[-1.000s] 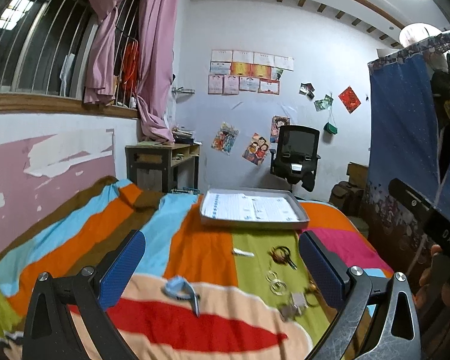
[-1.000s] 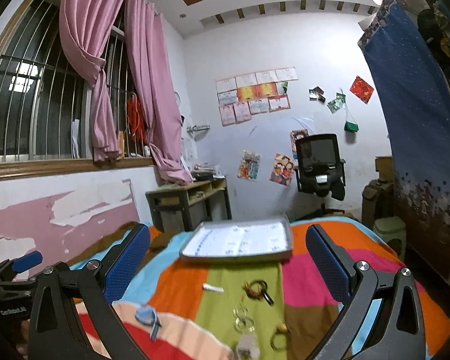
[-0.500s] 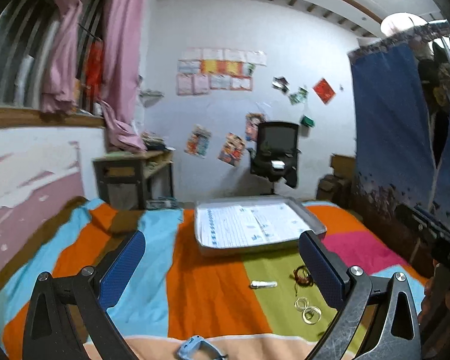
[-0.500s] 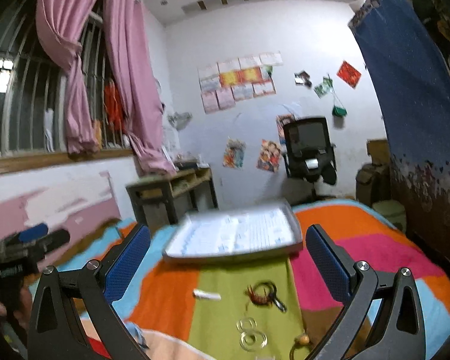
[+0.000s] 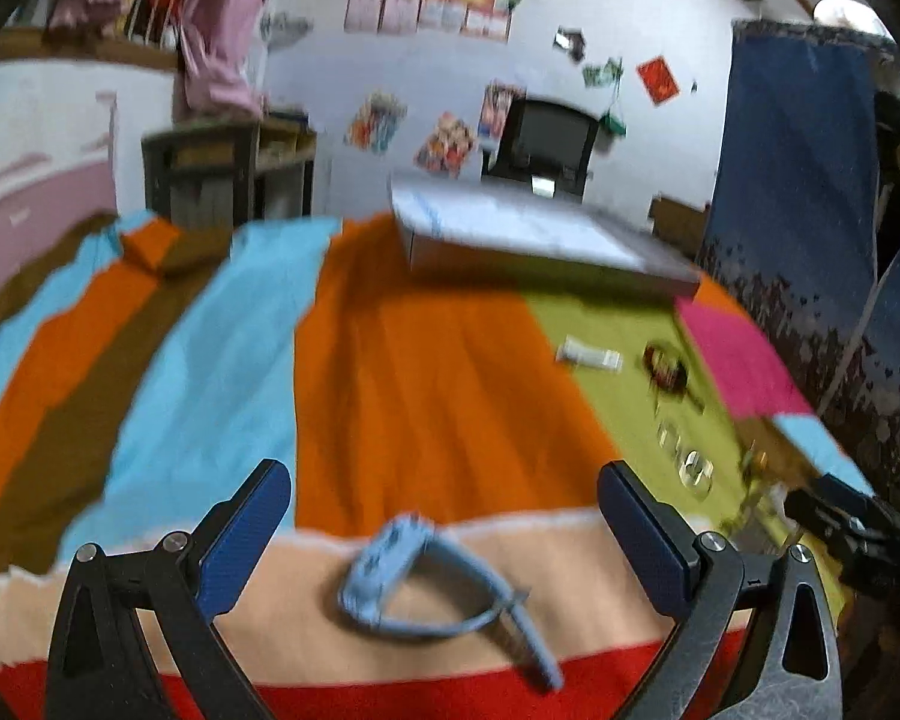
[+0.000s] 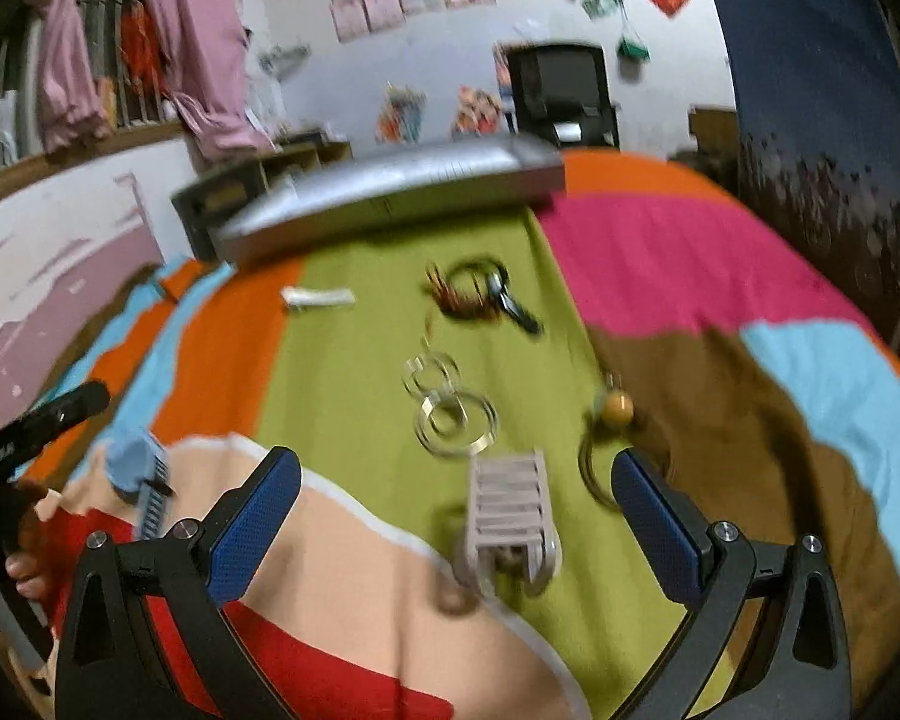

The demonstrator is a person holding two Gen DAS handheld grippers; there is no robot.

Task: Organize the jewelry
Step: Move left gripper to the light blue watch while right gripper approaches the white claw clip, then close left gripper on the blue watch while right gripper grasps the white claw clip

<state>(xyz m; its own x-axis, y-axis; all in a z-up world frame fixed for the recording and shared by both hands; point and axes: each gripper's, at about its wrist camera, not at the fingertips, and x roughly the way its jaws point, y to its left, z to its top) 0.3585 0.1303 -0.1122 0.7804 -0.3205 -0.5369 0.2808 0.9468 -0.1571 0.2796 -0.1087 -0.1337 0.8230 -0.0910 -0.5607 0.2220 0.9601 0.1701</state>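
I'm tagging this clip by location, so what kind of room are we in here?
Most likely a bedroom at home: a bed under a striped bedspread, pink curtains by a barred window, and an office chair below wall posters.

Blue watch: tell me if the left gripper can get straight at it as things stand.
Probably yes. The blue watch lies on the striped bedspread directly ahead of the left gripper, between its wide-open jaws, with nothing lying on it or across the path.
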